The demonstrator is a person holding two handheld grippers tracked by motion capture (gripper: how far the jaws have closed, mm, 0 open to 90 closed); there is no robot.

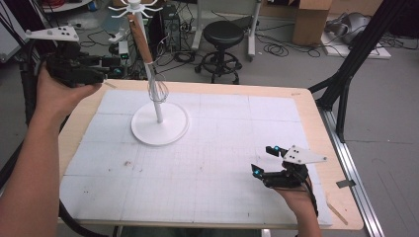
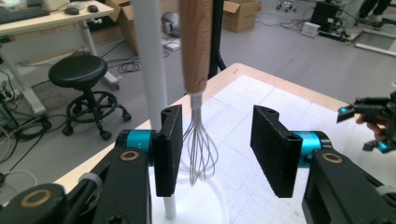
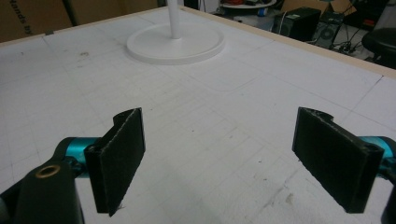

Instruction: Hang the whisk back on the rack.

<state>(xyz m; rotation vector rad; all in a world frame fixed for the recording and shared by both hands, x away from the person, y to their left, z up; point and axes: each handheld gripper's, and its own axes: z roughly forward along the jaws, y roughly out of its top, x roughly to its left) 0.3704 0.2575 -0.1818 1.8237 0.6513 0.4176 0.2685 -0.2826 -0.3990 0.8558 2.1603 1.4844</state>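
Table (image 1: 316,123): one whisk (image 1: 157,90), one stand (image 1: 159,129)

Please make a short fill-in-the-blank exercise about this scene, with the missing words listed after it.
1. The wire whisk with a wooden handle hangs from the white ____ stand.
2. The left gripper has its jaws ____ on either side of the whisk.
3. The right gripper holds ____.

Missing words: round-based; open; nothing
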